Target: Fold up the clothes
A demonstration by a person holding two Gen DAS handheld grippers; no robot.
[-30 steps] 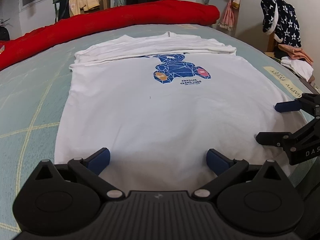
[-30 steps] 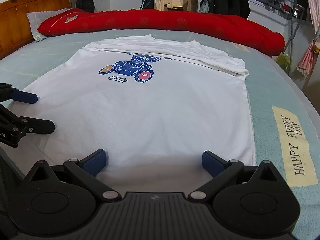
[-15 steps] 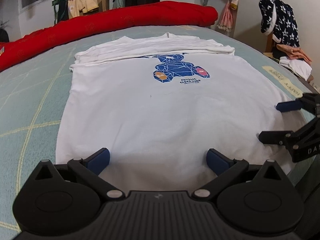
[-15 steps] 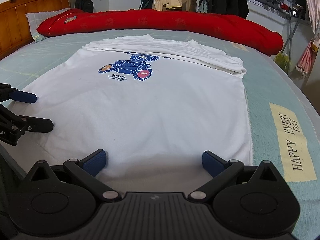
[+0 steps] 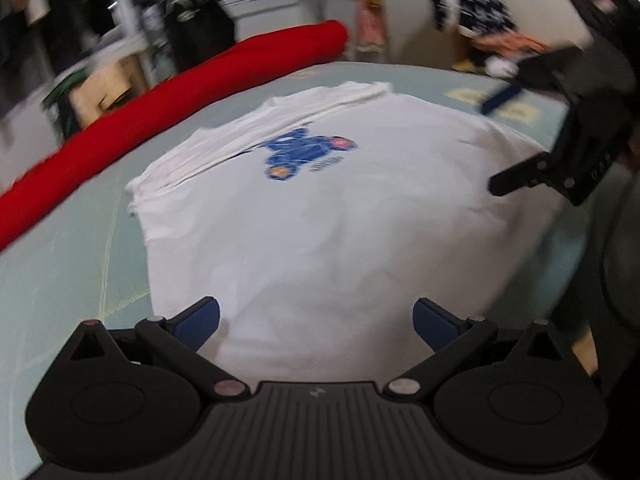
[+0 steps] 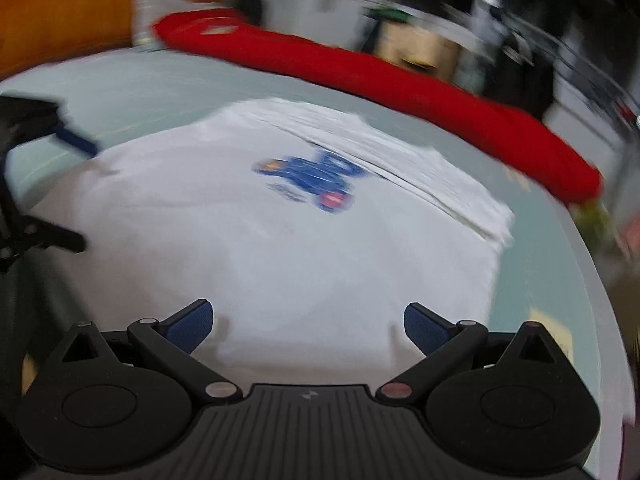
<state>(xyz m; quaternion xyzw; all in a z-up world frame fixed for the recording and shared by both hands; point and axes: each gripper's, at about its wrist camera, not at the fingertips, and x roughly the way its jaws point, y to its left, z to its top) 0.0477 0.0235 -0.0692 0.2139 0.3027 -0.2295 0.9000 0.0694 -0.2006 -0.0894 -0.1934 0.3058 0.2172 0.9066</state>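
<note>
A white T-shirt [image 5: 320, 216] lies on the bed [image 5: 72, 248], its far end already folded. Both grippers, left [image 5: 316, 322] and right [image 6: 306, 322], hover at its near hem, fingers spread; though blurred, apparently poised to pinch it.

— How are the grippers built?
— The left gripper [image 5: 316, 320] and right gripper [image 6: 308, 322] are made of matte black plastic; blue pads [image 5: 198, 322] are fitted, and round pivot pins are seen.
— Any markings?
— A small logo is stamped at six o'clock.

Motion blur smears the T-shirt's blue print [image 5: 306, 152] and the clutter beyond the bed's [image 5: 60, 264] far edge, its lettering unreadable.
</note>
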